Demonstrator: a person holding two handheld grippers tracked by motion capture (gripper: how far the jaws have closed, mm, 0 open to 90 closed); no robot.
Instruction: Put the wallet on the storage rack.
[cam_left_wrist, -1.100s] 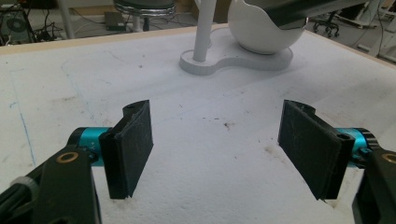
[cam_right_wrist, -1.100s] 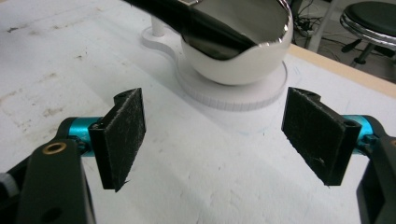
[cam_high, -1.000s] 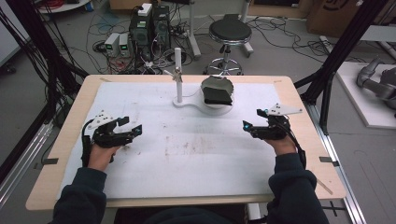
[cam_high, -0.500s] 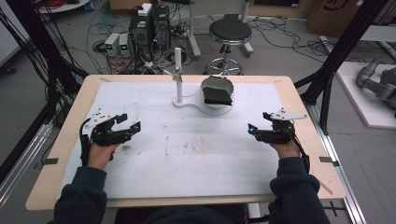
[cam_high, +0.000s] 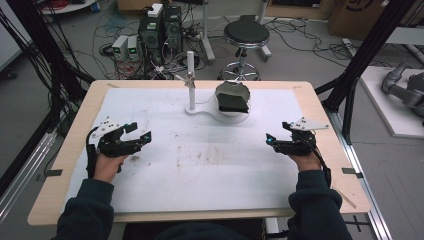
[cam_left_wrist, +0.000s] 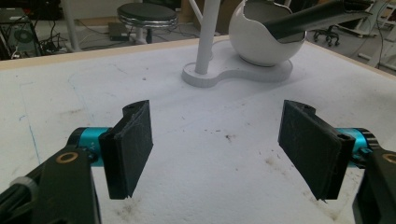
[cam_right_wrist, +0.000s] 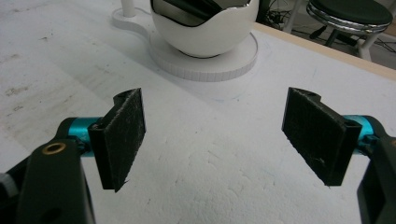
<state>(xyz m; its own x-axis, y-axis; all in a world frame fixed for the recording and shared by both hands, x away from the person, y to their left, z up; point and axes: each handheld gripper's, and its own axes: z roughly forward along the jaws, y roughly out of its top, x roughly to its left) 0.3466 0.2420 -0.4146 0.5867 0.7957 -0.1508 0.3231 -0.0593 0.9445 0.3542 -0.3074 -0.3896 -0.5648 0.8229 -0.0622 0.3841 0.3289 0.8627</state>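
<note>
At about eight o'clock on the table (cam_high: 75, 165), seen from the high view, the left gripper (cam_high: 139, 133) rests over the white mat (cam_high: 215, 165), held by the person's left hand (cam_high: 107, 165); its jaws point toward two o'clock, spread wide, with nothing between them; in the left gripper view the same gripper (cam_left_wrist: 217, 140) shows two black pads (cam_left_wrist: 133, 147) well apart over bare, slightly stained mat.

At twelve o'clock on the mat stands a white stand (cam_high: 192, 107) with an upright post (cam_high: 190, 75) and a round base beside it; on that base sits a white egg-shaped bowl (cam_high: 231, 97) with a dark object (cam_high: 232, 102) lying inside it; what the dark object is I cannot tell; in the left gripper view the bowl (cam_left_wrist: 261, 44) lies ahead at one o'clock, well apart from the jaws, with the post (cam_left_wrist: 208, 35) just to its left; in the right gripper view the bowl (cam_right_wrist: 205, 32) lies ahead at twelve o'clock, also well apart.

At four o'clock on the table the right gripper (cam_high: 270, 139) is held by the right hand (cam_high: 305, 160), jaws pointing toward nine o'clock and spread wide, empty; a grey three-cornered plate sits on top of it; in the right gripper view this gripper (cam_right_wrist: 212, 137) shows its pads (cam_right_wrist: 123, 135) far apart above bare mat.

Beyond the table, at twelve o'clock, a black stool (cam_high: 246, 35) stands on the floor, with computer boxes (cam_high: 160, 27) to its left.
</note>
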